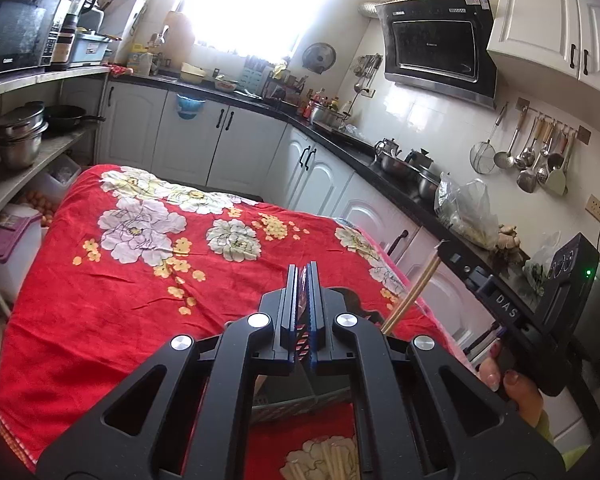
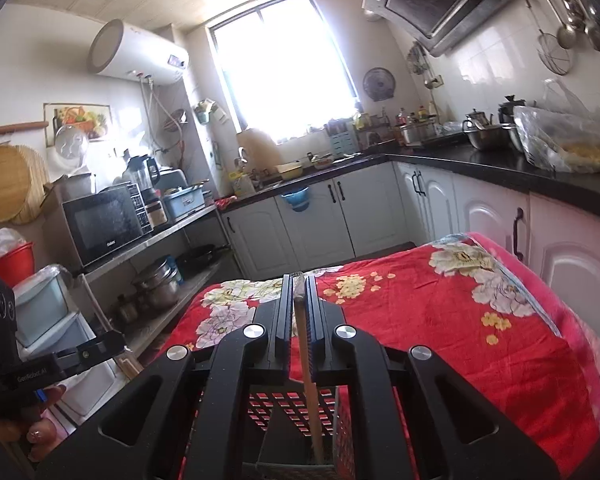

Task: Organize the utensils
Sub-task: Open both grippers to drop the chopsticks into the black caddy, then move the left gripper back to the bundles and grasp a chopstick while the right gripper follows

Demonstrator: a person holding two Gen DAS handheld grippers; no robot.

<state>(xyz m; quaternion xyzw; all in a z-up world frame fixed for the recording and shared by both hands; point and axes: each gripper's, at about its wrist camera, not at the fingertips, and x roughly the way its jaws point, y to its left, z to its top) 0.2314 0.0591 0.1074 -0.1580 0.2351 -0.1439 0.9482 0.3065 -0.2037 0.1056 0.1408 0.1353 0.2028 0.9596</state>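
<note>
Left tongs (image 1: 305,280) pinched together above red floral cloth (image 1: 120,288), chopsticks (image 1: 410,300) alongside.

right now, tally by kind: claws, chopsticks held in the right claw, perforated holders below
claws: 2 (left claw, right claw)
wooden chopsticks: 2
perforated holder: 1
total: 5

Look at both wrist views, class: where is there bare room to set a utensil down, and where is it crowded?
Free: the red floral cloth ahead of the left gripper, bordered by the shelves and white cabinets; likewise the cloth right of the right gripper. Crowded: the black counter with pots and bags, and the slotted basket under the grippers.
</note>
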